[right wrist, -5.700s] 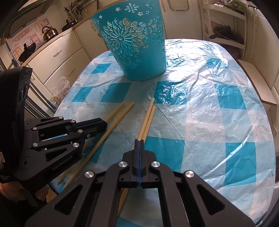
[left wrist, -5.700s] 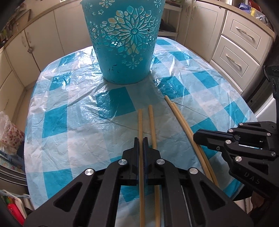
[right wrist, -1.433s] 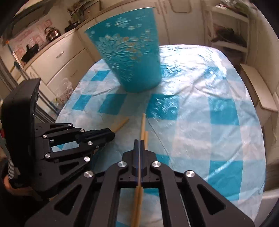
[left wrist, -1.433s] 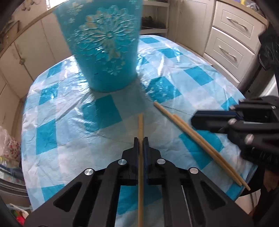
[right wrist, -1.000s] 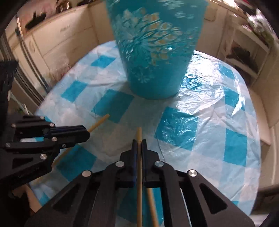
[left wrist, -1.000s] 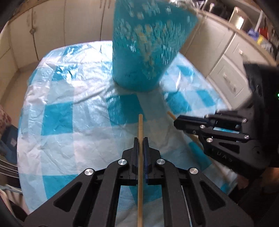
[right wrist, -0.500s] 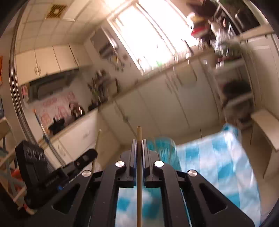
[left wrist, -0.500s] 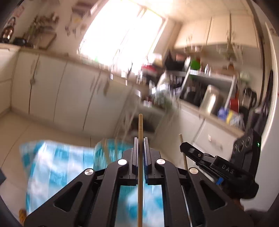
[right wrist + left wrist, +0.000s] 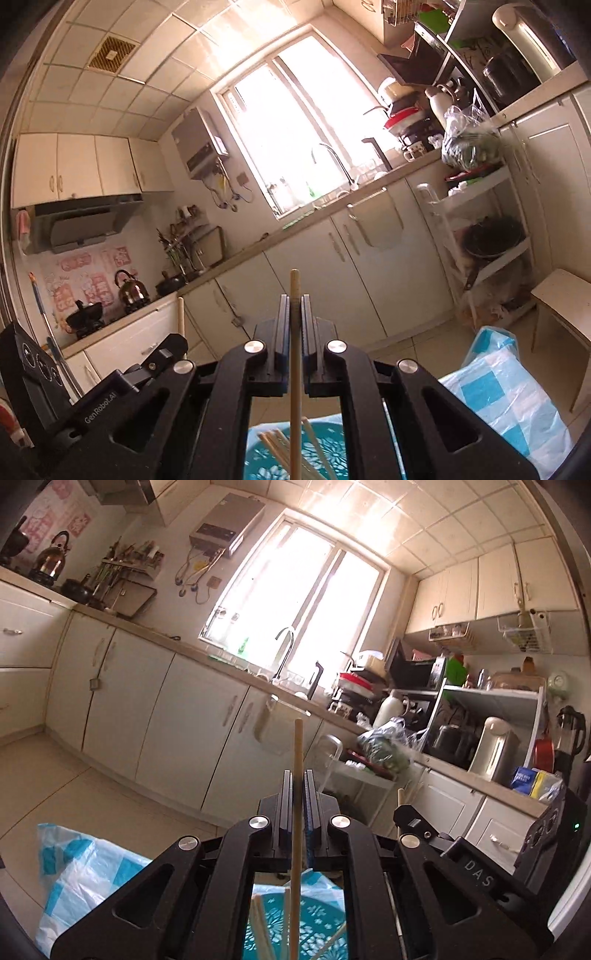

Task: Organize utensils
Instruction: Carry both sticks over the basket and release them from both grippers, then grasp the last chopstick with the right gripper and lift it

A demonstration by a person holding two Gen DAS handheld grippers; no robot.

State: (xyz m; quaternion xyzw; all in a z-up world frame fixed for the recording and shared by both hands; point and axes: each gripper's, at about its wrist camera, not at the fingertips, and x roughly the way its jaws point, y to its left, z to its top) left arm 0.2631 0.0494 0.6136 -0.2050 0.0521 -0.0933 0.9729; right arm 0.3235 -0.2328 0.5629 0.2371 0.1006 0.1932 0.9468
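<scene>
The left hand-held gripper [image 9: 297, 788] pinches one chopstick [image 9: 296, 812] at frame centre; the right hand-held gripper [image 9: 294, 314] clamps another chopstick [image 9: 294, 354]. Both sticks run down toward the turquoise basket [image 9: 325, 458] at the bottom edge, which holds more chopsticks [image 9: 273, 445].

My two wrist views tilt up across the kitchen, side by side; both share the window [image 9: 295, 602] and sink counter [image 9: 369, 184].

Kettle [image 9: 129, 291], sink faucet [image 9: 286, 648], checkered tablecloth [image 9: 509, 398].
</scene>
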